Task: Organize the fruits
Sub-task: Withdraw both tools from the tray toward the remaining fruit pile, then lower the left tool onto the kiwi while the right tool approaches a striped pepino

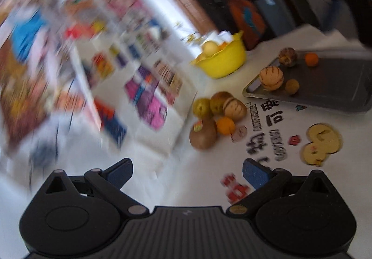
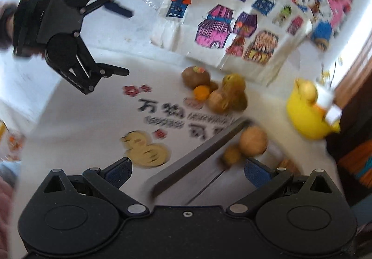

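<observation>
Both hand-held grippers spread wide, nothing gripped: left hand-held gripper (image 1: pixel 187 174), right hand-held gripper (image 2: pixel 187 174). Fruit pile (image 1: pixel 215 117) seen ahead on tabletop (image 1: pixel 209 166). Four fruits on grey tray (image 1: pixel 330 87) counted only in left view; right view blurred there. Yellow bowl (image 1: pixel 220 59) seen beyond.

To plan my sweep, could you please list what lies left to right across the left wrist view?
Blurred colourful picture sheets → pile of brown and orange fruit on the table → striped tan melon on the dark metal tray → small orange fruit.
</observation>
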Tool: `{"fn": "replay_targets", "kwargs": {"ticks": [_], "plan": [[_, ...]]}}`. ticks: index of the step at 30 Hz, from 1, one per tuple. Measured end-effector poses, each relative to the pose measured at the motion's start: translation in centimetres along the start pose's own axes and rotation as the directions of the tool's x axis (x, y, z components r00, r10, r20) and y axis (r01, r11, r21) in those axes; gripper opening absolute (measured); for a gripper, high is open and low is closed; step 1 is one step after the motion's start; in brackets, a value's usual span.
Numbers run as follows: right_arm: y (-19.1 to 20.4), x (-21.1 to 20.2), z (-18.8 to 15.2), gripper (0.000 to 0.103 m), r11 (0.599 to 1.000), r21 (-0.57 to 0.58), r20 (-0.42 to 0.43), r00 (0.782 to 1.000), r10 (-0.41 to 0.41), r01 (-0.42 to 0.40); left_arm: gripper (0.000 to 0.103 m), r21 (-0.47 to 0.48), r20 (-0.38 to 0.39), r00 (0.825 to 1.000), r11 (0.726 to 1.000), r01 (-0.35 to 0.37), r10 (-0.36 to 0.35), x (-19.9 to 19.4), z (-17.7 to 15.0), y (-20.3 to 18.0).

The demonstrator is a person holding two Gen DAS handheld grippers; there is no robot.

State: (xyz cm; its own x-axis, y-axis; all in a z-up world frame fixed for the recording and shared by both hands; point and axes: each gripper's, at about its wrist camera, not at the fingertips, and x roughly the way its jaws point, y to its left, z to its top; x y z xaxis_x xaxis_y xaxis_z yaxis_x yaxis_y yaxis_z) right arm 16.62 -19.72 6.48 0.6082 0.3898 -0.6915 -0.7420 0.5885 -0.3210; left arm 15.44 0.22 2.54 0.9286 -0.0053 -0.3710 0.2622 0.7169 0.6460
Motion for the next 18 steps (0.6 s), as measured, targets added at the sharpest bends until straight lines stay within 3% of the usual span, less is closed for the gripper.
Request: {"fn": "replay_targets", "kwargs": {"ticks": [3,8,13,18], "plan": [[-1.1,2.2,0.8,0.102,0.992,-0.121,0.011,0.999,-0.033,0.034,0.102,0.172,0.023,1.0,0.985,-0.019,0.015,2.5,1.3,-0.7],[-2.8,6.2,1.5,0.102,0.953,-0.302,0.042,0.999,-0.023,0.035,0.102,0.419,0.059,0.998,0.908,-0.023,-0.002,6.5,1.7,-1.9],[-5.6,9.5,2.8,0.102,0.963,-0.26,0.041,0.996,0.083,-0.069,0.102,0.53,0.008,0.998,0.846,0.052,-0.067,9.8,1.9,-2.2],[-6.8,12.5,3.9,0.095,0.917,-0.391,0.042,0.994,0.098,-0.074,0.102,0.631,-0.05,0.991,0.765,0.129,-0.126,12.7,1.4,-2.6]]}}
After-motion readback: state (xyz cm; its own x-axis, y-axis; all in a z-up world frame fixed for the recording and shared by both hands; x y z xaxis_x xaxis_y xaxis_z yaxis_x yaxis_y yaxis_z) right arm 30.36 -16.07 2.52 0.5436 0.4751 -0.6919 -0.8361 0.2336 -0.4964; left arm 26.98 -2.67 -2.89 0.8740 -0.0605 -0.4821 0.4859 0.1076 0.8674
